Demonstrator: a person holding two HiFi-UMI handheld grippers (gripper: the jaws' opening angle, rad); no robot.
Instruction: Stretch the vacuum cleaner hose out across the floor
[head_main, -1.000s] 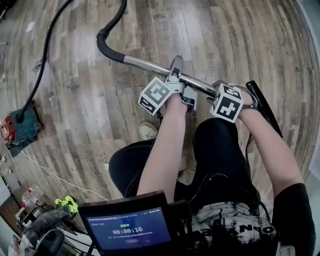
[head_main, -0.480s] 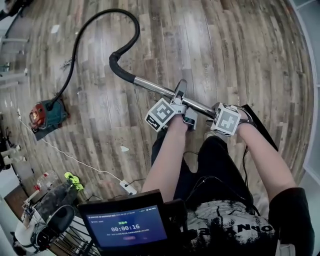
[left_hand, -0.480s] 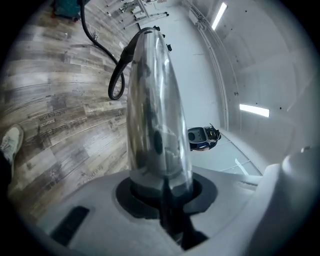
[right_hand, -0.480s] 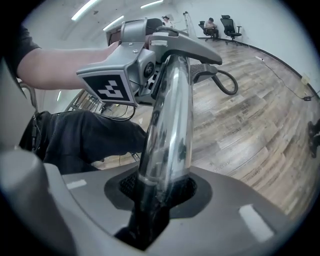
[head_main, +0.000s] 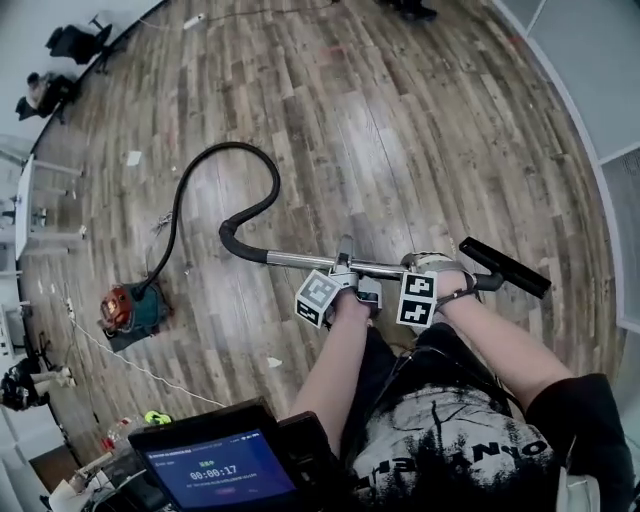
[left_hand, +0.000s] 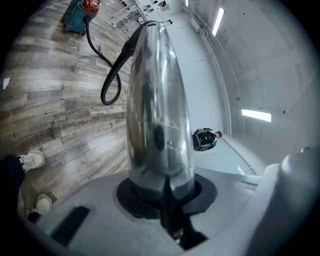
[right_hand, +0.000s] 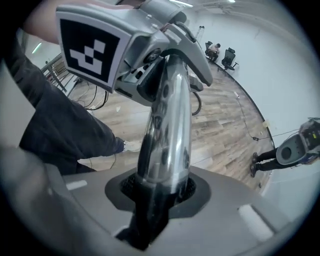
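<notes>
At waist level in front of the standing person, both grippers are holding the vacuum cleaner's metal tube (head_main: 300, 261), which is lying roughly level across the head view. The left gripper (head_main: 347, 270) is clamped on the tube near its middle. Its jaws have just been closing, and its own view shows the shiny tube filling the gap between them and running away toward the floor. The right gripper (head_main: 428, 268) is clamped on the same tube just beside the left one, nearer the black floor nozzle (head_main: 505, 267) at the tube's right end. Its jaws have also just been closing with the tube between them, and its own view shows the tube leading up to the left gripper's marker cube.

The left forearm (head_main: 332, 375) is reaching straight forward from the body. The right forearm (head_main: 500, 345) is angling inward from the shoulder, so that the two wrists are sitting close together behind the tube.

The hose (head_main: 235, 245) is joining the tube's left end at a thick black cuff. From there it is looping away across the wooden floor (head_main: 400, 130) in an S-shaped bend, not yet straight, and ending at the red and teal vacuum cleaner (head_main: 128, 308), well apart from the person at the left. A lit screen (head_main: 215, 468) is showing at the bottom edge.
</notes>
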